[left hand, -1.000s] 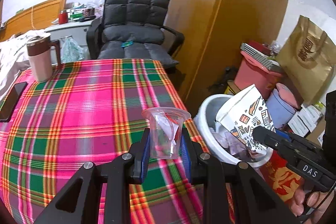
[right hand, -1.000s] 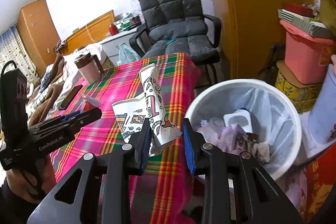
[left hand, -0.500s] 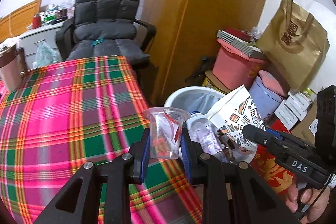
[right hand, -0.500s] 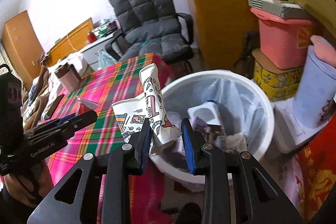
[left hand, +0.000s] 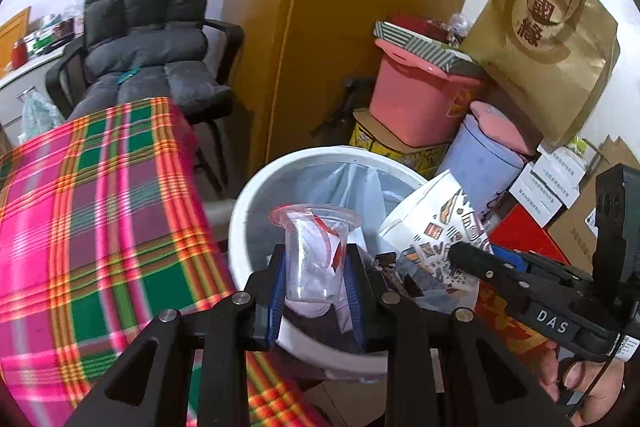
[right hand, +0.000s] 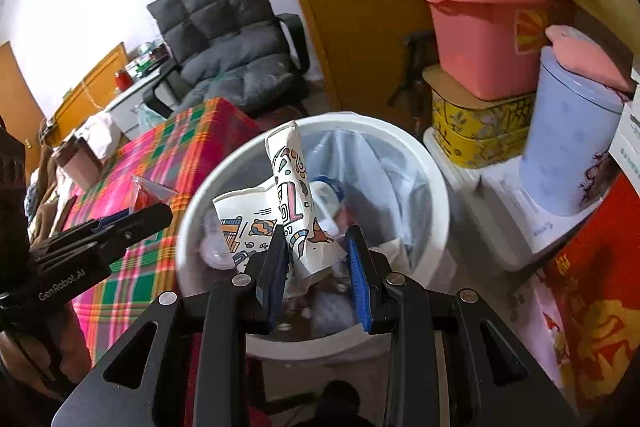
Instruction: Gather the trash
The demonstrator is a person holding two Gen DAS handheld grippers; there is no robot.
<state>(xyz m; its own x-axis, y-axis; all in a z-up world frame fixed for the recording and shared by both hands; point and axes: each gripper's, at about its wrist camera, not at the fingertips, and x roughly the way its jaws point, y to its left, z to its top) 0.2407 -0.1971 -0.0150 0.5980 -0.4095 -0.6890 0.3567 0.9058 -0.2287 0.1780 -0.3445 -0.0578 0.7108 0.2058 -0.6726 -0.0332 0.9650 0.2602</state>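
Observation:
My left gripper [left hand: 316,291] is shut on a clear plastic cup [left hand: 314,255] with red scraps inside, held upright over the white trash bin [left hand: 240,211]. My right gripper [right hand: 318,267] is shut on a crumpled white paper bag with colourful prints [right hand: 294,203], which hangs over the same bin [right hand: 436,187]. The bin is lined with a clear bag and holds several pieces of trash. In the left wrist view the paper bag [left hand: 436,223] and right gripper [left hand: 472,259] sit to the right of the cup. In the right wrist view the left gripper [right hand: 160,215] and cup [right hand: 148,191] show at the left.
A table with a pink and green plaid cloth [left hand: 92,211] stands left of the bin. A dark padded chair [left hand: 148,39] is behind it. Right of the bin are a pink tub [left hand: 420,99], a lavender container [left hand: 484,155], boxes and a gold paper bag [left hand: 548,39]. A yellow-brown cupboard [left hand: 360,7] rises behind.
Both grippers have moved from above the table's edge to over the white bin and sunk slightly, each keeping its hold. The bin now fills the middle of both views.

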